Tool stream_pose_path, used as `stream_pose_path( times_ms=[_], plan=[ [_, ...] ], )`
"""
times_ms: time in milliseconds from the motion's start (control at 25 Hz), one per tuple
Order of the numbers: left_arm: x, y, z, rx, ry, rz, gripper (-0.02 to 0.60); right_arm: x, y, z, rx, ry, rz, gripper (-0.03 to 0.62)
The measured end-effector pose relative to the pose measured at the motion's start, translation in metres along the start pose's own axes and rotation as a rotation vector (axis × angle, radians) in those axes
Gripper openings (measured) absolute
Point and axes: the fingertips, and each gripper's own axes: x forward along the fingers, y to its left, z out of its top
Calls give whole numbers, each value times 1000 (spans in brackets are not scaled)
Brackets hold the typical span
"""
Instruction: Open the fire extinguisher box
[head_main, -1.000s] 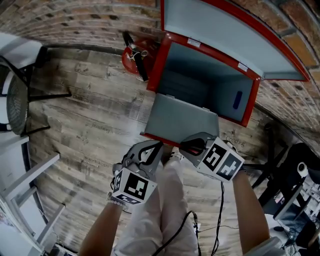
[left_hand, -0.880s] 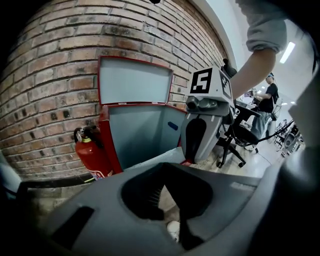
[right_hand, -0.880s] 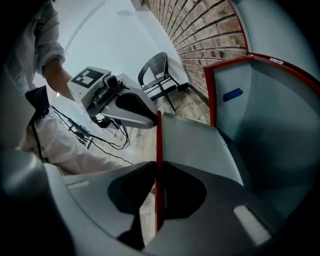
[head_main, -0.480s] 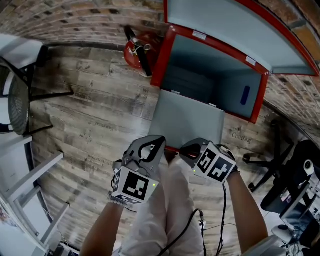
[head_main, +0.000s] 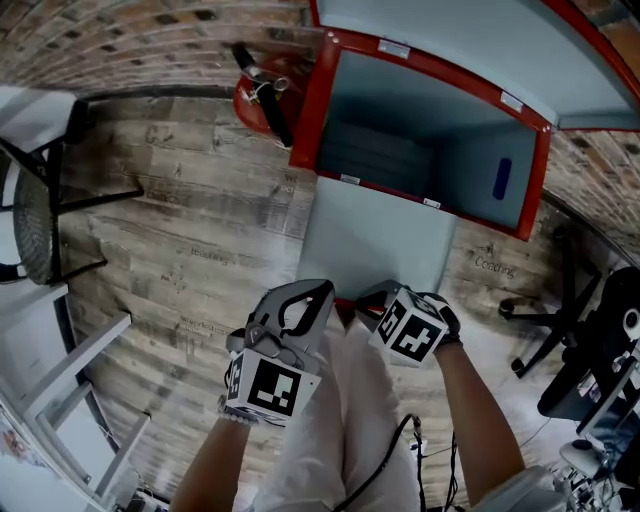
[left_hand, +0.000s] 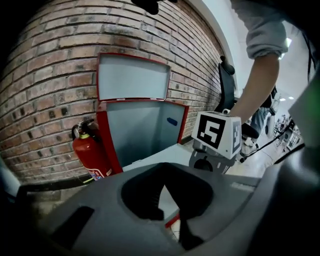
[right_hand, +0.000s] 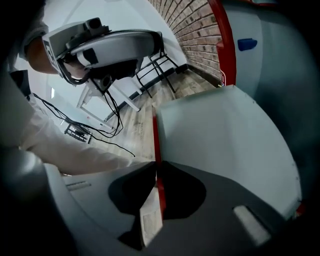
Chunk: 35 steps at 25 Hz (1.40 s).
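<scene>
Front flap (head_main: 375, 235) lowered, gripped at its near edge.
I see my left gripper (head_main: 305, 298) with jaws apart and empty. My right gripper (head_main: 372, 298), jaws just closing, clamps the flap's red edge. The fire extinguisher box (head_main: 305, 110) stands open against the brick wall.

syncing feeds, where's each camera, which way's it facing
Head view: head-mounted, down at the box; left gripper, right gripper, forearms show.
Left gripper view: from its gripper toward box and extinguisher; jaws apart.
Right gripper view: from its gripper along the front panel; jaws, just closing, grip its edge; clothing shows.
All share that panel.
</scene>
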Motion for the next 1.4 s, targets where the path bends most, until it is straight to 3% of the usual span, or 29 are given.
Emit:
stream_pose_path(
  times_ms=[120, 880, 1160, 1400],
  plan=[
    [8, -8, -2, 52, 4, -33, -2, 17, -7, -6, 23, 2, -22, 49],
    [60, 8, -37, 59, 6, -70, -2, 113, -93, -44, 57, 58, -225, 46],
    [79, 23, -49, 46, 14, -59, -2, 128, -132, -49, 72, 39, -335, 48],
    [85, 28, -46, 42, 16, -53, -2, 120, -150, -55, 156, 10, -358, 58]
  ],
)
